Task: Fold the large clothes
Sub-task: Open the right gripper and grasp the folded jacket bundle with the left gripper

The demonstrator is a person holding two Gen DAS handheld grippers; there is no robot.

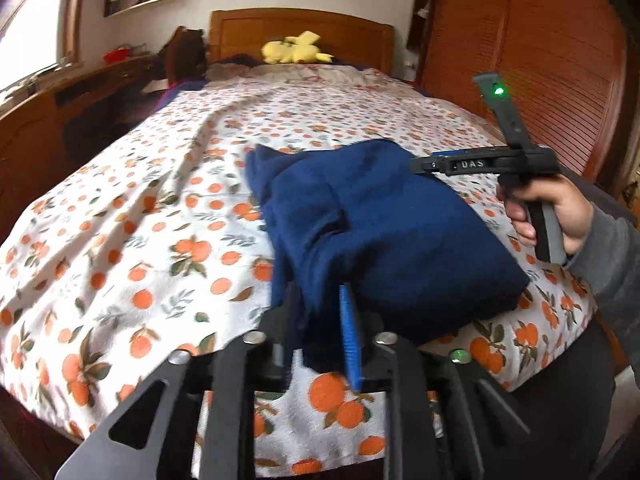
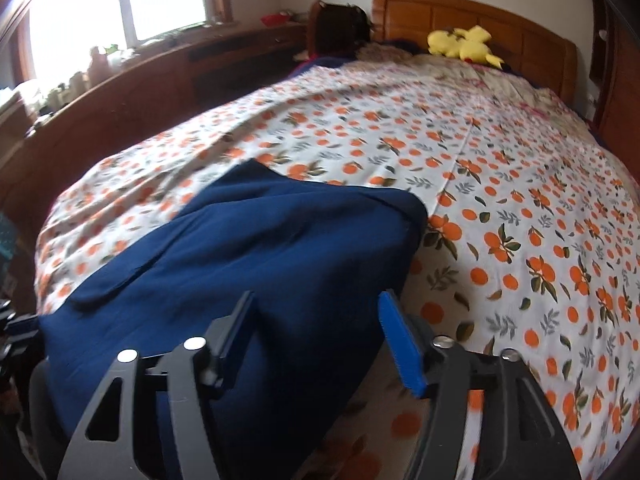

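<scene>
A navy garment point(image 1: 384, 224) lies folded into a thick bundle on the orange-print bedspread point(image 1: 132, 240), near the bed's foot. My left gripper point(image 1: 316, 340) is at the bundle's near edge. Its jaws stand narrowly apart and a bunched fold of the cloth fills the gap. The cloth hides the left finger, so whether the pads press on it does not show. A hand point(image 1: 556, 208) holds my right gripper point(image 1: 424, 165) over the bundle's right side. In the right wrist view the right gripper point(image 2: 320, 340) stands open just above the garment point(image 2: 248, 252), astride its right edge.
A yellow plush toy point(image 1: 294, 52) lies by the wooden headboard point(image 1: 300, 28). A slatted wooden wardrobe point(image 1: 532, 60) runs along the bed's right side. A low wooden unit point(image 2: 132, 92) stands under the window on the left. The bedspread point(image 2: 520, 208) stretches beyond the garment.
</scene>
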